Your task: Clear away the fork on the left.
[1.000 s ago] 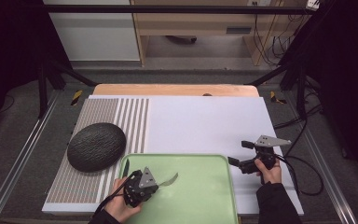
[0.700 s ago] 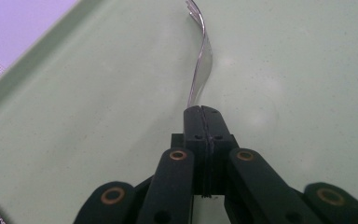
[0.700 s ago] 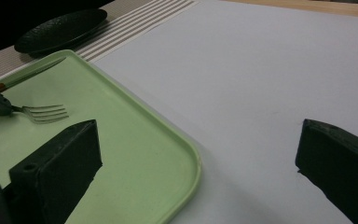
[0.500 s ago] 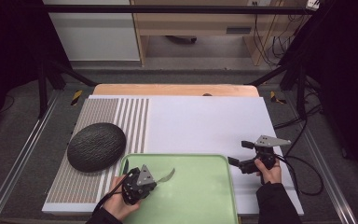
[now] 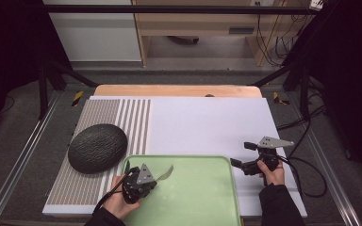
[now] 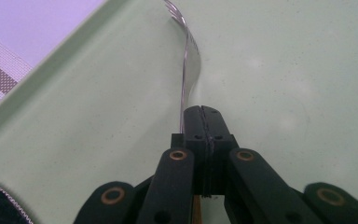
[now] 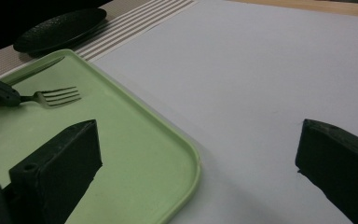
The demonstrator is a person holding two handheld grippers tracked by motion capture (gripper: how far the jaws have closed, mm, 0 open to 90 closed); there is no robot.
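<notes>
A metal fork point(image 5: 165, 173) hangs over the left part of a pale green tray point(image 5: 193, 193), tines pointing right and away. My left gripper point(image 5: 152, 178) is shut on the fork's handle. From the left gripper view the fork point(image 6: 190, 51) runs on ahead of the closed left gripper point(image 6: 202, 112) above the tray point(image 6: 284, 70). My right gripper point(image 5: 242, 154) stands open over the white mat just right of the tray, nothing between its jaws. Through the right gripper point(image 7: 200, 140) I see the fork point(image 7: 56, 96) and the tray point(image 7: 135, 154).
A dark, textured oval plate point(image 5: 97, 147) lies on a striped placemat point(image 5: 122, 117) left of the tray. A white mat point(image 5: 207, 127) covers the table's middle and right. A wooden strip point(image 5: 179, 90) runs along the far edge. Cables trail at the right.
My left gripper with the fork has edged slightly away from the near edge. The right gripper has kept still.
</notes>
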